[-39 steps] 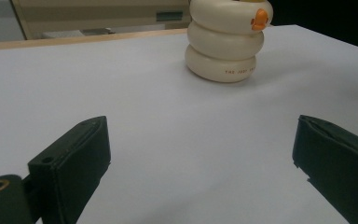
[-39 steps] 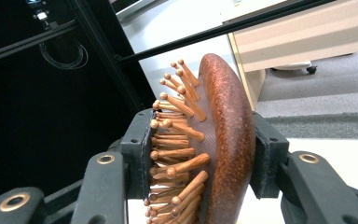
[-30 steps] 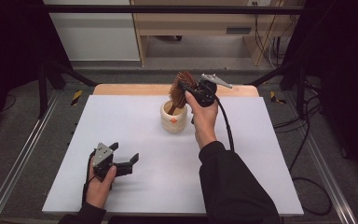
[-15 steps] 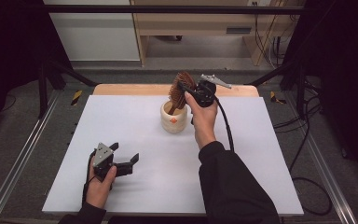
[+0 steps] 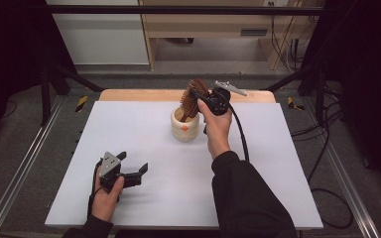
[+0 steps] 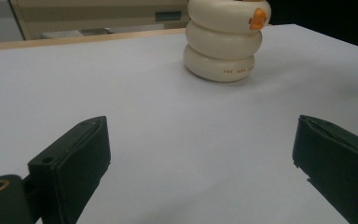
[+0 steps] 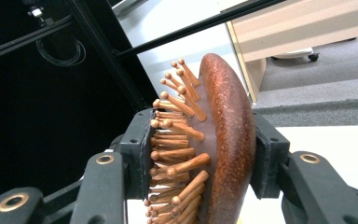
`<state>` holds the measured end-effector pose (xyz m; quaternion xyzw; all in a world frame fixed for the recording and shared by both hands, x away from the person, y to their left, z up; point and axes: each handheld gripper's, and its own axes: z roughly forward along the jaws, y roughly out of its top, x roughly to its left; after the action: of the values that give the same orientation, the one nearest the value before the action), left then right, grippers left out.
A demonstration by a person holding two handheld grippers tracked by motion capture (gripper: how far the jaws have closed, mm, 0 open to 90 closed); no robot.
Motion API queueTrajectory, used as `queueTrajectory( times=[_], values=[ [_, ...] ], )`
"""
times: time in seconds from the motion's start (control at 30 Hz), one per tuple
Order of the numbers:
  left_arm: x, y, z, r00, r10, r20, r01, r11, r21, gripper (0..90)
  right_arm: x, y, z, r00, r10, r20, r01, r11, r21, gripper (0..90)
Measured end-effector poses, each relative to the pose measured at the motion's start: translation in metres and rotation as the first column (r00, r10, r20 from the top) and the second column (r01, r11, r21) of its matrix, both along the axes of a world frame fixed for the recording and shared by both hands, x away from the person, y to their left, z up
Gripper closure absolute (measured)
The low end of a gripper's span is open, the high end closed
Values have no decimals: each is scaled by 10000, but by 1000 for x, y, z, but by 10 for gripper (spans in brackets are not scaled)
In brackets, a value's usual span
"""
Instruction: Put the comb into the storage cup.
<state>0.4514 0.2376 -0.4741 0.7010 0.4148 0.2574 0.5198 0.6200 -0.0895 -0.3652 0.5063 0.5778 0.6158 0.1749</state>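
Almost nothing has changed over the last second: the right gripper (image 5: 197, 95) is where it was, above the cup (image 5: 185, 124) near the table's (image 5: 278, 163) far edge. Its jaws are clamped on the head of the brush (image 7: 223, 140), one pad on the pins, the other on the wooden back. The brush's handle reaches down into the cup. The hand seems paused, and whether the brush is going in or coming out cannot be told. The left gripper (image 5: 129, 171) has stayed near the front left corner, jaws spread wide with nothing between them
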Motion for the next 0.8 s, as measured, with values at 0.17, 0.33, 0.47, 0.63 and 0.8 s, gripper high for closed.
queueTrajectory(
  times=[0.17,0.33,0.47,0.63,0.8],
  values=[
    [0,0,0,10000,-6,0,6,10000,-7,41,0,-1,-1,10000,-11,-55,11,10000,44,503],
    [0,0,0,10000,-11,-7,11,10000,-2,40,1,-3,-1,10000,-38,-92,39,10000,70,500],
    [0,-1,0,10000,-25,-9,25,10000,-2,40,1,-5,-2,9998,-51,-166,54,9999,146,498],
    [0,-1,0,10000,-24,-53,24,10000,20,40,2,-8,-4,9997,-100,-235,105,9997,222,493],
    [0,-1,-1,10000,-35,-56,36,10000,30,40,3,-10,-4,9993,-135,-355,143,9996,226,485]
  ],
)
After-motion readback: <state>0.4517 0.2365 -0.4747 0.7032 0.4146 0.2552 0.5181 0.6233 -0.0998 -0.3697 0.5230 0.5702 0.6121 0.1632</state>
